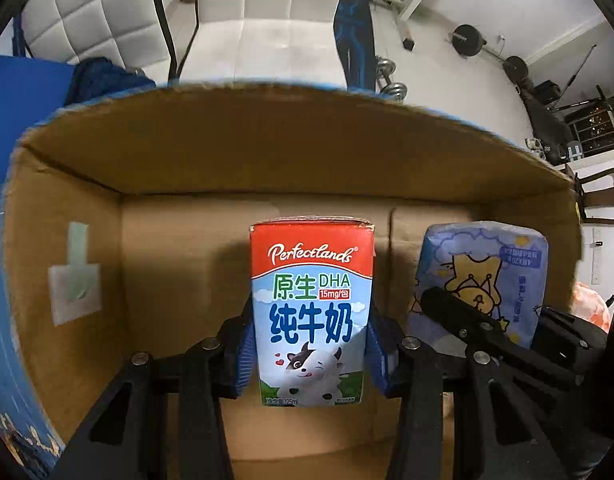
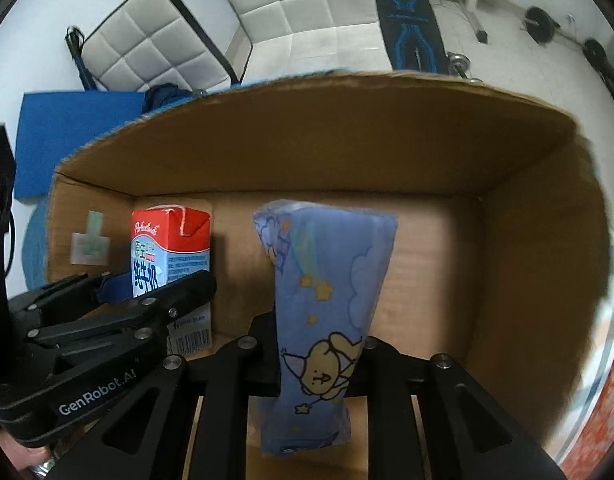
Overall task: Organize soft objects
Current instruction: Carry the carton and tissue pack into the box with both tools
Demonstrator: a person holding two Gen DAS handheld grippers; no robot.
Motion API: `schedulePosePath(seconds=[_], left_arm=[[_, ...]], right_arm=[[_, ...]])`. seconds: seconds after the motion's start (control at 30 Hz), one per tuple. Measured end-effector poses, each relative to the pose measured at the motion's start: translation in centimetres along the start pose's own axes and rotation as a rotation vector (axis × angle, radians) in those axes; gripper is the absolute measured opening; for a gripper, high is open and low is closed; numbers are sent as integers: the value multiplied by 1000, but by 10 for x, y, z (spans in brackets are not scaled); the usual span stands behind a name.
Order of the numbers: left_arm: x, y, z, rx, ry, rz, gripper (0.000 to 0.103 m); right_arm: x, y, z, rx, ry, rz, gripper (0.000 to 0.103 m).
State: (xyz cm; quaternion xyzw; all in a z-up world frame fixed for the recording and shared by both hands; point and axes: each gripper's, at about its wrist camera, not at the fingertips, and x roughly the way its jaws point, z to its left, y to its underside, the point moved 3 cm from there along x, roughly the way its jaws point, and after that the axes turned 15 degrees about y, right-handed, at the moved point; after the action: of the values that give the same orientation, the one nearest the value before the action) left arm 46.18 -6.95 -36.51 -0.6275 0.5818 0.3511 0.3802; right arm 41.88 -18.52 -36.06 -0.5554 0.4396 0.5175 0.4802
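Observation:
My left gripper (image 1: 309, 350) is shut on a red, white and blue milk carton (image 1: 311, 312), held upright inside an open cardboard box (image 1: 267, 148). My right gripper (image 2: 319, 364) is shut on a soft blue tissue pack (image 2: 327, 312) with cartoon prints, squeezed narrow at the grip, also inside the box (image 2: 527, 240). The tissue pack (image 1: 483, 276) and right gripper (image 1: 487, 336) show to the right in the left wrist view. The milk carton (image 2: 167, 248) and left gripper (image 2: 119, 300) show to the left in the right wrist view.
A taped white label (image 1: 73, 292) sticks on the box's left inner wall. Beyond the box stand a white quilted seat (image 2: 299, 12), a blue pad (image 2: 67, 136), a blue-and-black bench (image 2: 411, 20) and barbell weights (image 1: 469, 40). An orange patterned item (image 1: 591, 308) lies right of the box.

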Motion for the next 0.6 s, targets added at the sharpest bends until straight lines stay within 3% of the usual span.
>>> schedulePosePath(seconds=[0.13,0.2,0.27,0.33,0.6], left_arm=[[11,-6,4,-5,-9,19,43],[13,-9,3,-9,-5,21,43],[14,-11,4,-12,-3,22,43],[13,-11,4,-10,-6,19,43],[16,-6,9,-27,30,36,43]], right_arm=[[18,-12,-3,-18,15,14,22],[24,-20,-10,-5,38,29,33],[30,-25,-19,19,59,50,53],[32,-30,-27,31,74,50,64],[29,-30,-21,-44,82,62,79]])
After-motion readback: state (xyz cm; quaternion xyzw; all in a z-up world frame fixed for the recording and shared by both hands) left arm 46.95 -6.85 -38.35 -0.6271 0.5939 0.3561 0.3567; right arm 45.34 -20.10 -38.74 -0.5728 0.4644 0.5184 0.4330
